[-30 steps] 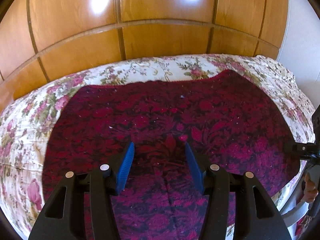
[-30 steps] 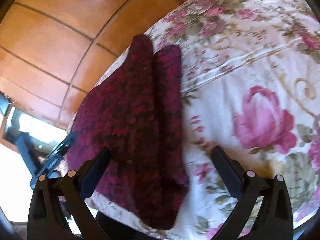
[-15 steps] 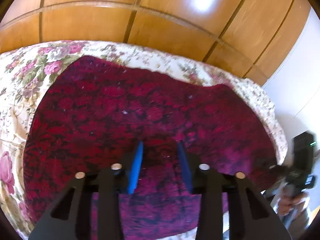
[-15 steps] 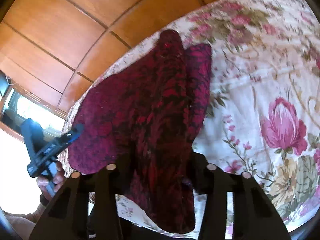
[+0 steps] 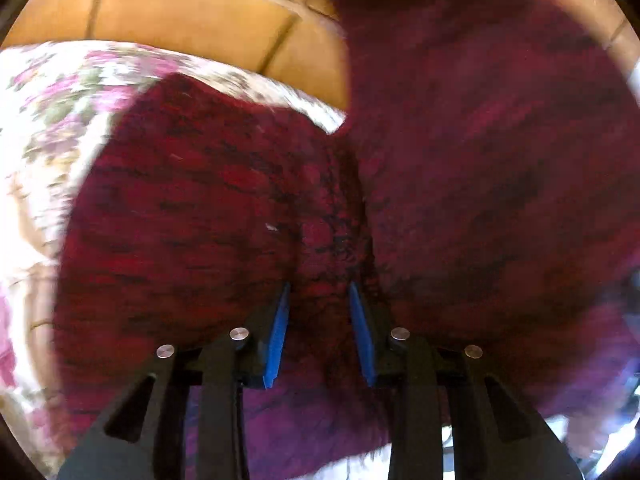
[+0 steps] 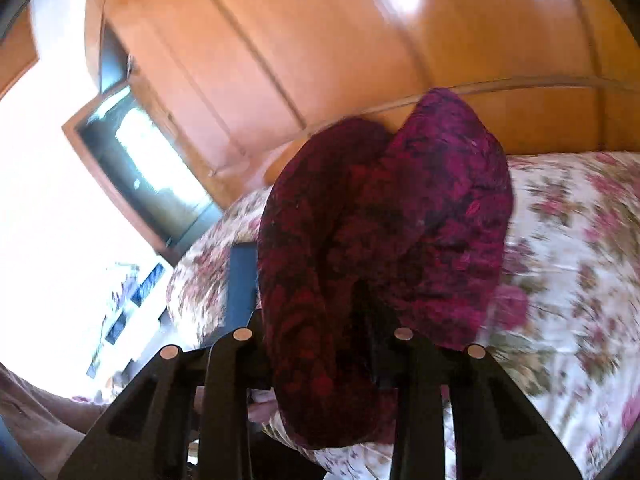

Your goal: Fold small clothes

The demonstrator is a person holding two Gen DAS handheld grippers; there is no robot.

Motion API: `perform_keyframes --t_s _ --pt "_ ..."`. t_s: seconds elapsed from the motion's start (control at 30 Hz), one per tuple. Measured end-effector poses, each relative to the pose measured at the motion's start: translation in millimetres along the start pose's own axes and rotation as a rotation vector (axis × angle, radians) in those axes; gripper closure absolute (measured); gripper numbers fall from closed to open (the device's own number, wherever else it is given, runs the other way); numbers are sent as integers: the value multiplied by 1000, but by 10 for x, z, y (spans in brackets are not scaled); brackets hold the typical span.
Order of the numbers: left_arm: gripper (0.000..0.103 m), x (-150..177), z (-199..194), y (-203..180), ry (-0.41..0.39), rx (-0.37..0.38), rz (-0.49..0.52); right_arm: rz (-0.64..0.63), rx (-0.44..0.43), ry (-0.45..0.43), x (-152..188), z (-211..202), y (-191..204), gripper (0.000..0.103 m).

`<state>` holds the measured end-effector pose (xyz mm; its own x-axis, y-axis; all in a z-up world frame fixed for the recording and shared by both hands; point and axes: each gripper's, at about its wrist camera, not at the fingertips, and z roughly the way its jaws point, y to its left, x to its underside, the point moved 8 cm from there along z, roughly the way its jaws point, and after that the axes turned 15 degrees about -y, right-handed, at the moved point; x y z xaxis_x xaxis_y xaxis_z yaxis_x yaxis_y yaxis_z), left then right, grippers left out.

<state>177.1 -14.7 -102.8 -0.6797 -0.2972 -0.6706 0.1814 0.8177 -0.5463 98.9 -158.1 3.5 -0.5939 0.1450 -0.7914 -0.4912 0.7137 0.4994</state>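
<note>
A dark red patterned garment is seen spread over a floral bedspread, and a gathered ridge of it is pinched between the blue pads of the left gripper, whose jaws have just been closing and are now narrow on the cloth. To the right of these jaws a large lifted flap of the same garment fills the view, blurred by motion, so its edge and whatever lies behind it cannot be made out. In the right wrist view the garment is bunched into a thick fold that rises forward from between the jaws of the right gripper; these jaws have just been closing, and they are gripping the fold, though the pads themselves are covered by fabric and cannot be seen. Beyond and to the right of the fold the bedspread is visible, smeared by blur. Wooden panelling is seen behind the bed. Left of the right jaws the scene is washed out by bright light, and little can be distinguished there.
</note>
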Motion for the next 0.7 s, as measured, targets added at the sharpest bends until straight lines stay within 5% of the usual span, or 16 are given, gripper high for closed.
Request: perform_keyframes --t_s 0.2,0.33,0.47,0.57,0.7 --pt "73 -258 -764 781 -117 -67 -119 -154 84 63 188 415 270 74" --pt "73 -471 -1153 1051 -193 -38 -209 -325 107 148 546 752 540 73" --pt "73 -775 -1330 980 -236 45 -223 -440 126 224 1004 1096 611 72" --pt "57 -823 -1272 823 -209 89 -204 -482 139 188 1083 1152 621 66" --pt "56 -857 -969 514 -151 137 -146 -527 114 146 1097 1069 702 55"
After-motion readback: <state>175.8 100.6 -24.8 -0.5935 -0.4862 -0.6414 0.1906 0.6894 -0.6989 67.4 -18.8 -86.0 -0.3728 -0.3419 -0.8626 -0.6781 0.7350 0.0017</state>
